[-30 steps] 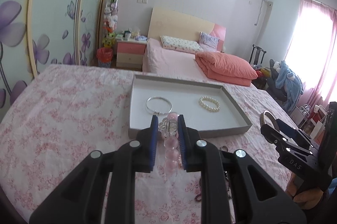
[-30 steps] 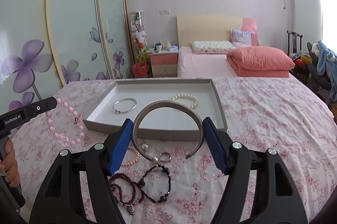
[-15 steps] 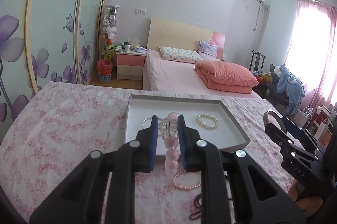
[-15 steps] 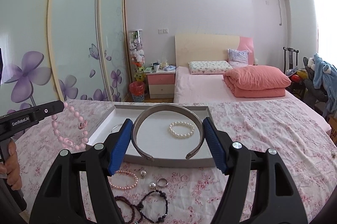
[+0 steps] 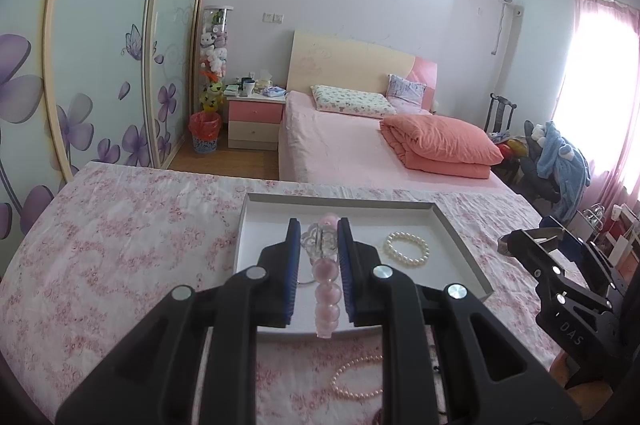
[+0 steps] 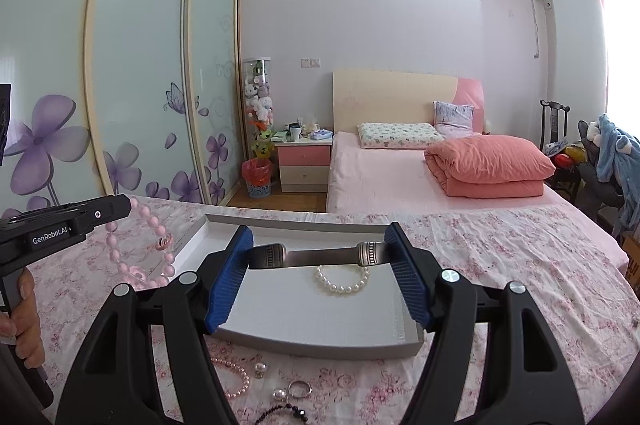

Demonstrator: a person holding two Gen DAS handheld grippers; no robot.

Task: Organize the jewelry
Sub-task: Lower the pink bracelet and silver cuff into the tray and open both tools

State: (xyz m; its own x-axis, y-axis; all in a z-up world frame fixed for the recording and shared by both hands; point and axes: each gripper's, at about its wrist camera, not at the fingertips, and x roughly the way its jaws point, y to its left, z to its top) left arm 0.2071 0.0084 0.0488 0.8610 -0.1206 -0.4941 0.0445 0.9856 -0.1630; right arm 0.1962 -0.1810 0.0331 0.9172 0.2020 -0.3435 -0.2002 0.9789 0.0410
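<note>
Both claws lifted, now over tray [image 6: 304, 343]: left claw [image 5: 319, 265] clamps pink bead bracelet [image 5: 327, 299], right claw [image 6: 320, 275] grips silver bangle [image 6: 320, 253], pearl bracelet [image 6: 343, 279] at 12 o'clock. Drop-off likely next.

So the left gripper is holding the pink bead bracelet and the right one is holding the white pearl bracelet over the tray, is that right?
Not quite. The right gripper holds a silver cuff bangle, as the right wrist view shows; the white pearl bracelet lies in the tray. The left gripper does hold the pink bead bracelet.
</note>
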